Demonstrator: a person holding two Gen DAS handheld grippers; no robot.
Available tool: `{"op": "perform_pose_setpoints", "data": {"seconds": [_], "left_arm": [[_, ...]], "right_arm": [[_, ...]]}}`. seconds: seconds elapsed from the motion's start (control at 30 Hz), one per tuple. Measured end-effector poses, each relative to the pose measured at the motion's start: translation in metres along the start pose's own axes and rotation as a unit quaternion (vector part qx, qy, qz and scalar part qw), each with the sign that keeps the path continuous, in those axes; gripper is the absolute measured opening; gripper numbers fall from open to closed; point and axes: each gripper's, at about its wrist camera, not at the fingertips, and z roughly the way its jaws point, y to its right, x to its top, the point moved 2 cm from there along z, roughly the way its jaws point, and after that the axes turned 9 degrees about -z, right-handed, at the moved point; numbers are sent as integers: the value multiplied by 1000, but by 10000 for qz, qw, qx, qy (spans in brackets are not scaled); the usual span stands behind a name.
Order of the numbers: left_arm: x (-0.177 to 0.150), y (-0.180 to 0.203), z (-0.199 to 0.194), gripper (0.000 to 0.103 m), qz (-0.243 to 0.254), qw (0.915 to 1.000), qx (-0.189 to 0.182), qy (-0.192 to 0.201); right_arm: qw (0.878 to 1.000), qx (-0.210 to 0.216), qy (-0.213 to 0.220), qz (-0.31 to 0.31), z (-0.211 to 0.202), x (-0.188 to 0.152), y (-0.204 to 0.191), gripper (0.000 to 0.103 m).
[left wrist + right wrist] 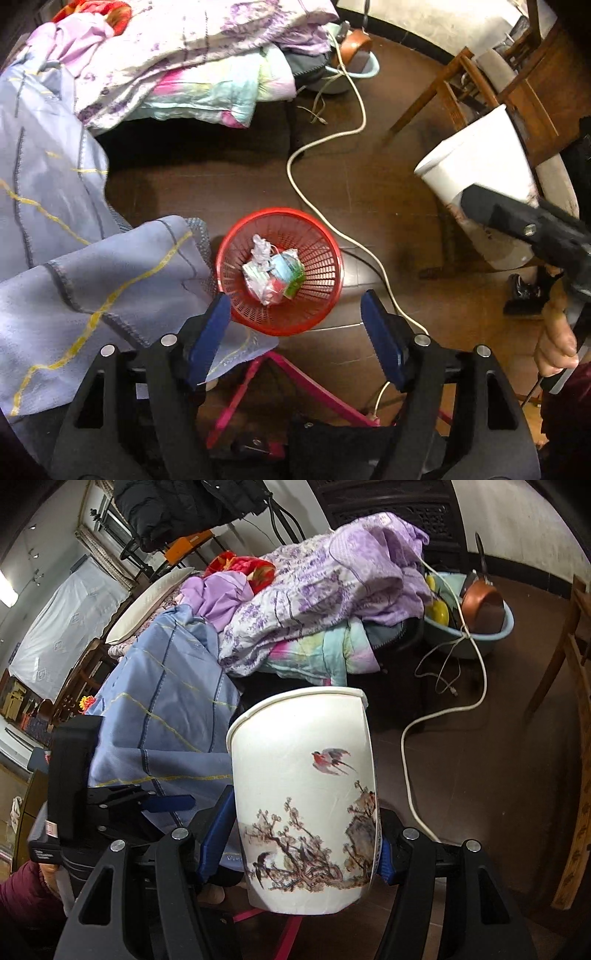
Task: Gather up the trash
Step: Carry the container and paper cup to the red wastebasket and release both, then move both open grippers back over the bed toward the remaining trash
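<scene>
A red mesh basket stands on the dark floor and holds crumpled wrappers and paper. My left gripper hangs above its near rim, pointing steeply down. Its blue pads are wide apart with nothing between them. My right gripper is shut on a white paper cup printed with birds and blossom branches, gripped near its base. In the left wrist view this cup is held tilted at the right by the right gripper's black body.
A bed piled with quilts and a blue sheet overhangs the left. A white cable snakes across the floor past the basket. A wooden chair stands at the back right, a blue basin beyond. A pink frame lies below.
</scene>
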Motion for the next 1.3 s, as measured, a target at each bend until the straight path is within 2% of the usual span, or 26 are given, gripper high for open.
{"op": "perform_pose_setpoints", "data": {"seconds": [0.3,0.5,0.63,0.7,0.8,0.93,1.1,1.3], "left_arm": [[0,-16,-39,77,-351,9955,444,763],[0,-25,-45,78,-512,9936,509,871],[-2,-29,-49,80,-575,9921,605,937],[-3,-28,-53,81,-564,9908,684,1019],[-5,-27,-59,81,-566,9898,692,1109],[-9,-23,-73,81,-532,9854,847,1376],[-21,-27,-104,82,-568,9735,1191,1867],[-43,-51,-142,84,-894,9549,1521,2390]], "right_arm": [[9985,-420,-320,-151,31,-9,-6,65],[9965,-373,-729,-153,70,-13,-10,65],[9960,-159,-879,42,86,-15,-11,79],[9966,-36,-810,115,82,-13,-13,80],[9979,-140,-631,2,68,-7,-19,80],[9993,-63,-361,-61,43,6,-30,80],[9990,27,5,-441,13,22,-62,80],[9957,93,302,-875,-13,37,-109,80]]}}
